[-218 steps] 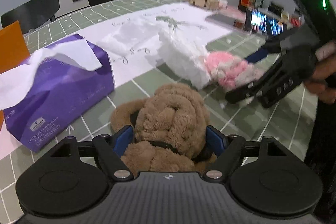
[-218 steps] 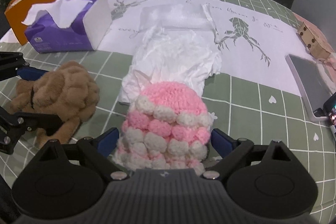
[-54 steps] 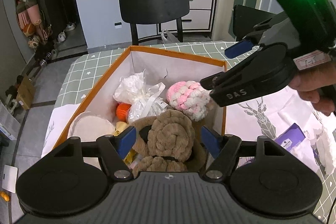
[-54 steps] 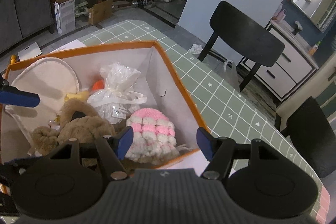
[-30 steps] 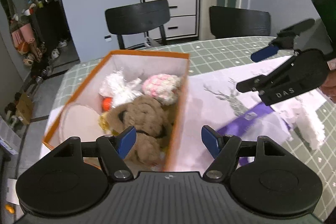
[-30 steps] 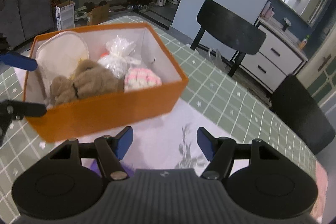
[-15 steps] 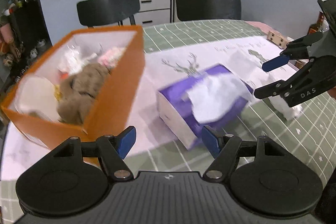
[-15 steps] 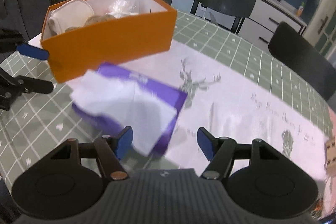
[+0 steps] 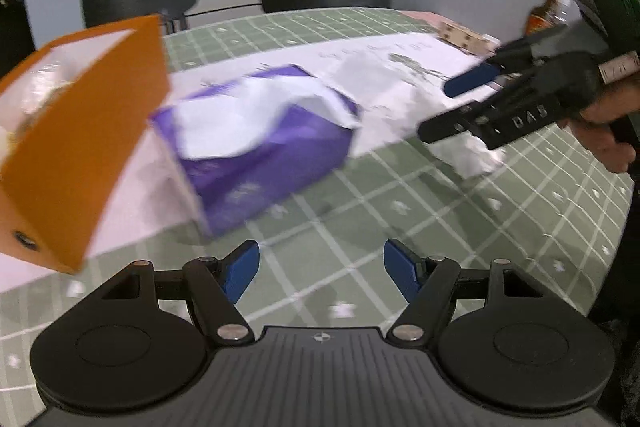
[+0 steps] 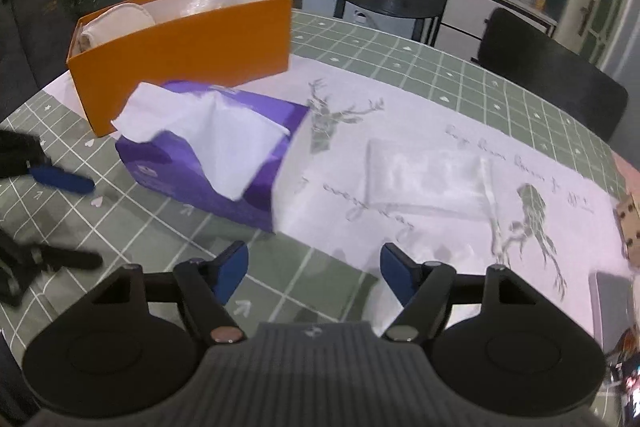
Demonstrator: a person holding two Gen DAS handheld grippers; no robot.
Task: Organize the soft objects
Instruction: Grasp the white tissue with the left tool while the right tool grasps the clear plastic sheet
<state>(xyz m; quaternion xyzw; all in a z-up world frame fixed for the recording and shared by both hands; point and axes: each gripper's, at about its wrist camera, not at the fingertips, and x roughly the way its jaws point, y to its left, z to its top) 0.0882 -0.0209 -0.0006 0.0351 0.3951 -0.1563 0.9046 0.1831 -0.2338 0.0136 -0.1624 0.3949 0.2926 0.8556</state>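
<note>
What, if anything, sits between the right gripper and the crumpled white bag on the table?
Nothing visible does. The right gripper, jaws opening and empty, has only bare tablecloth between it and the white bag; the tissue box lies off to one side.

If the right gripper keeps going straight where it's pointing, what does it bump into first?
Probably the green checked tablecloth first, since the right gripper points down at a bare patch with nothing between its opening fingers. The purple tissue box sits beyond and to the left, off that line, though depth is hard to judge.
</note>
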